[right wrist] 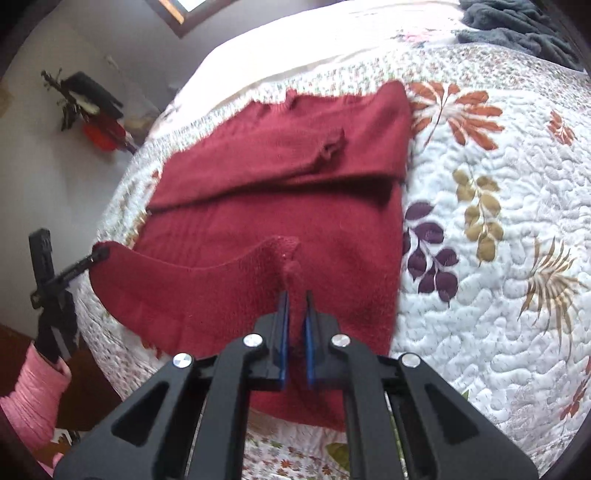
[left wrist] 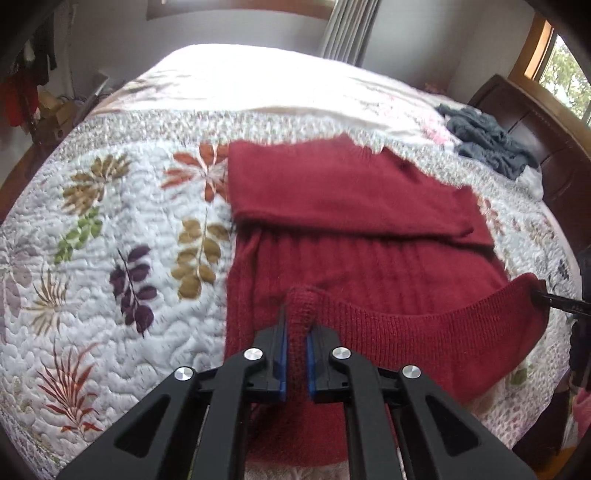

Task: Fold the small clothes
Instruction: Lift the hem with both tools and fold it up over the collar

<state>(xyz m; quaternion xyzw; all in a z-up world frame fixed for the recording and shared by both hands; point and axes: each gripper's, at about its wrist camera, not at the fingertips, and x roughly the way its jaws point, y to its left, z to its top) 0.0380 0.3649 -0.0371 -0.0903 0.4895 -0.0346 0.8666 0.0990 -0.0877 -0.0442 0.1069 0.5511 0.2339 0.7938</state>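
The left gripper [left wrist: 295, 325] pinches one corner of the red sweater's [left wrist: 351, 221] hem; the right gripper [right wrist: 295, 314] clamps the other corner; the hem hangs lifted between them; the rest lies flat on the leaf-patterned quilt [left wrist: 110, 221], sleeves folded across; a grey garment [left wrist: 487, 140] sits well apart.

Your jaws hide the pinched hem of the red sweater [left wrist: 354, 206], so you can't see how much knit they hold. The grey garment [right wrist: 517, 22] is cut off at the top edge. The quilt [left wrist: 110, 229] is blurred.
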